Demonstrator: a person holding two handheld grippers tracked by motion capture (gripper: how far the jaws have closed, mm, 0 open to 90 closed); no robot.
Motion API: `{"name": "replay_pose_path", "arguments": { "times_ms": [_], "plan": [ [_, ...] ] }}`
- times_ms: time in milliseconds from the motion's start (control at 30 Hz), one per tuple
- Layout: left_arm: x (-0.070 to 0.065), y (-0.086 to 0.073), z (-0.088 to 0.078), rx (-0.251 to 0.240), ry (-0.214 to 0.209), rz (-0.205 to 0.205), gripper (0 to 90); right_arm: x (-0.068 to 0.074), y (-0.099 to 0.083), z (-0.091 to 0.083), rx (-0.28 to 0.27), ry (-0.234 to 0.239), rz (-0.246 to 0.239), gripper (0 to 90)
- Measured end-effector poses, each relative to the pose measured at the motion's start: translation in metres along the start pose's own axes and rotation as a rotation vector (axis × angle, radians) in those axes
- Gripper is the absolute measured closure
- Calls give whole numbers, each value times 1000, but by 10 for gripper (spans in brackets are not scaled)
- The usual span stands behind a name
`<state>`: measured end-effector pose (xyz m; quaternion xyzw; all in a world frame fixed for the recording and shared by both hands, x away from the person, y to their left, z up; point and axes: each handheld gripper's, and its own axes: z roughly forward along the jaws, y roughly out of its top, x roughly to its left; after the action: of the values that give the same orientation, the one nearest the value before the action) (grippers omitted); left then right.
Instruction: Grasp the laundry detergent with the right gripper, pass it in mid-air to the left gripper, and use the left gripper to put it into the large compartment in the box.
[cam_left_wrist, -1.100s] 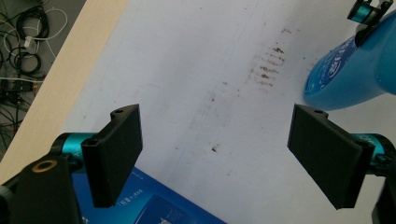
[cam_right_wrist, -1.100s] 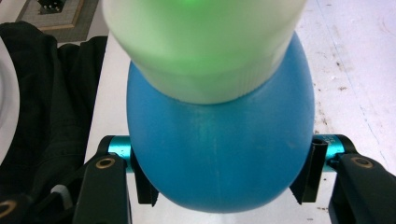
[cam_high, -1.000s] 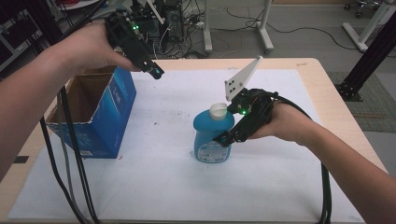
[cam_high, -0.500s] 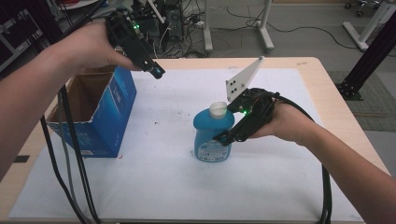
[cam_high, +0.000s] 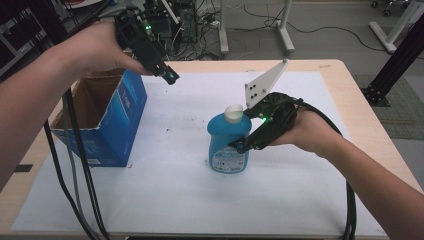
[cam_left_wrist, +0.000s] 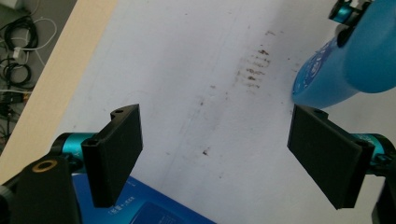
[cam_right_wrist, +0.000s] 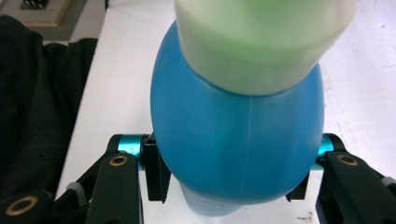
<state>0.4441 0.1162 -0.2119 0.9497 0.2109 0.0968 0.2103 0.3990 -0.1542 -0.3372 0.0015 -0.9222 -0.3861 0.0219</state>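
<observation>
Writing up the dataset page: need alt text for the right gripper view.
Seen from just above, a blue plastic bottle with a pale cap stands clamped between the right gripper's two black jaws, which press on its sides. Behind it lies the white table cover, with dark fabric at the left edge.

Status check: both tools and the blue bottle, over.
Right tool just closed on upright blue bottle. Left tool open, above the cardboard box. Nothing blocking.
</observation>
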Motion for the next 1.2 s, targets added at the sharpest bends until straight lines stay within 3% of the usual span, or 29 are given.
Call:
{"name": "replay_pose_path", "arguments": {
  "times_ms": [100,367,600,833,1200],
  "plan": [
    [-2,1,-2,-5,-30,16,182,-1,3,-1,-14,19,16,466],
    [-16,13,-13,-34,-88,93,182,-2,15,-13,-57,2,30,470],
    [-36,30,-24,-40,-167,188,182,-1,34,-23,-62,-12,5,470],
    [-51,46,-34,-4,-217,273,182,-2,53,-35,-76,-18,-27,470],
    [-63,67,-35,36,-263,295,185,-1,83,-46,-87,-10,-69,471]
  ]
}}
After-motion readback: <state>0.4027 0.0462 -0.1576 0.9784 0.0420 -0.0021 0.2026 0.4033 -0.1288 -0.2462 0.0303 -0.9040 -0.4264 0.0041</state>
